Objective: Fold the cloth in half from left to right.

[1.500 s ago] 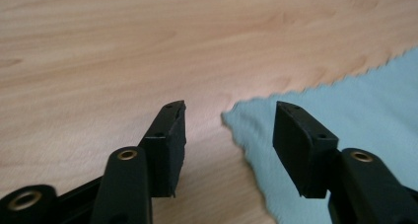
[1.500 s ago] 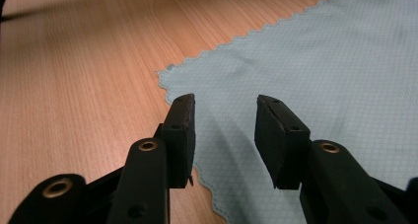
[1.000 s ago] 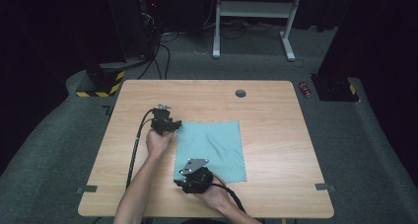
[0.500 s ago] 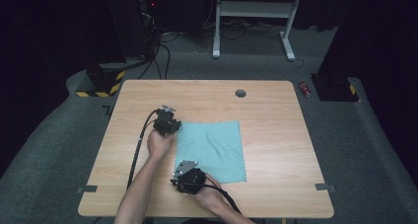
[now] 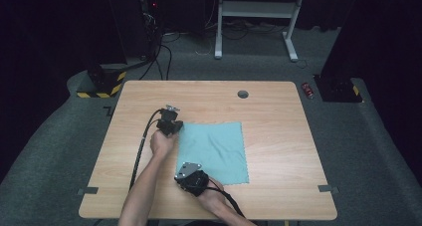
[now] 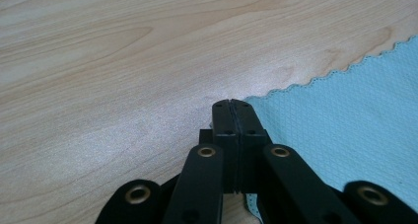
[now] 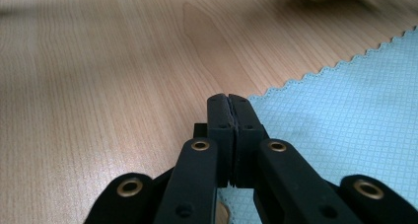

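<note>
Left claw (image 6: 231,104) has just been closing and now stands pressed together on the corner of the cloth (image 6: 345,135); its jaws meet right where the scalloped edge ends, so the pinch looks thin, though how much fabric sits between the pads cannot be made out. Right claw (image 7: 229,99) has likewise just been closing and is shut at another corner of the cloth (image 7: 345,120), again at the very tip of the fabric.

From above, the left claw (image 5: 170,127) holds the far-left corner and the right claw (image 5: 191,178) the near-left corner; the cloth (image 5: 214,149) lies flat and nearly square on the tabletop (image 5: 278,136), slightly rumpled in the middle.

The likeliest trouble, as I judge it: a corner slipping out on the lift, since each pinch takes so little of the edge; one corner freed would leave the cloth dangling and twisted from the other claw. Uneven lifting could drag the sheet askew across the wood; pulling the two claws apart too hard could also tug a corner free.
</note>
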Tool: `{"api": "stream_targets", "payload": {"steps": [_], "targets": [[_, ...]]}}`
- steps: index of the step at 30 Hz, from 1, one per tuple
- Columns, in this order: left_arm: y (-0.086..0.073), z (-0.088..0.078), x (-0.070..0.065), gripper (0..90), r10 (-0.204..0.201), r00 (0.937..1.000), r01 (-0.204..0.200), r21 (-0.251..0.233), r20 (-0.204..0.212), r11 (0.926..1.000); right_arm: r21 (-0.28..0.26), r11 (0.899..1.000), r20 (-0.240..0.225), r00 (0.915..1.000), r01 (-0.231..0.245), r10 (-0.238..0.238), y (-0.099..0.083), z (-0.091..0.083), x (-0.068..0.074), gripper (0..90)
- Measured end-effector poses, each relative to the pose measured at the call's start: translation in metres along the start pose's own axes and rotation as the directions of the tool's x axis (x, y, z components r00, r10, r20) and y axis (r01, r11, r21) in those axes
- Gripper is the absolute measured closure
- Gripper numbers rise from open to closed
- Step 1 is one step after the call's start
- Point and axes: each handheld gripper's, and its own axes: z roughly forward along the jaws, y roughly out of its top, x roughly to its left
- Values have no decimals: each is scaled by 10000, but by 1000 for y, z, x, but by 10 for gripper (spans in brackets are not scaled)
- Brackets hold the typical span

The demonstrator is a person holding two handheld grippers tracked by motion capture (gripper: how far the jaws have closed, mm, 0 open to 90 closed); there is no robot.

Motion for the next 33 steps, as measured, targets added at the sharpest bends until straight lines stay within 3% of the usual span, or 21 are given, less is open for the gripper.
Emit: {"api": "stream_targets", "payload": {"steps": [3, 8, 12, 18, 33], "targets": [[1, -1, 3, 900, -143, 9998, 142, 30, 129, 9999, -123, 9999, -8, 10000, -18, 17, -1, -3, 0, 895], [6, -12, 6, 900, -462, 9977, 480, -356, 494, 9982, -628, 9974, -109, 9993, -357, 351, -1, -15, -6, 896], [9, -18, 6, 900, -436, 9971, 475, -609, 629, 9970, -843, 9945, -215, 9979, -628, 612, -1, -22, -8, 897], [9, -21, 9, 900, -611, 9951, 664, -681, 772, 9955, -957, 9937, -236, 9981, -587, 567, 0, -23, -5, 898], [21, -31, 5, 900, -295, 9968, 357, -841, 749, 9958, -1205, 9913, -254, 9984, -531, 504, 8, -30, -6, 900]]}}
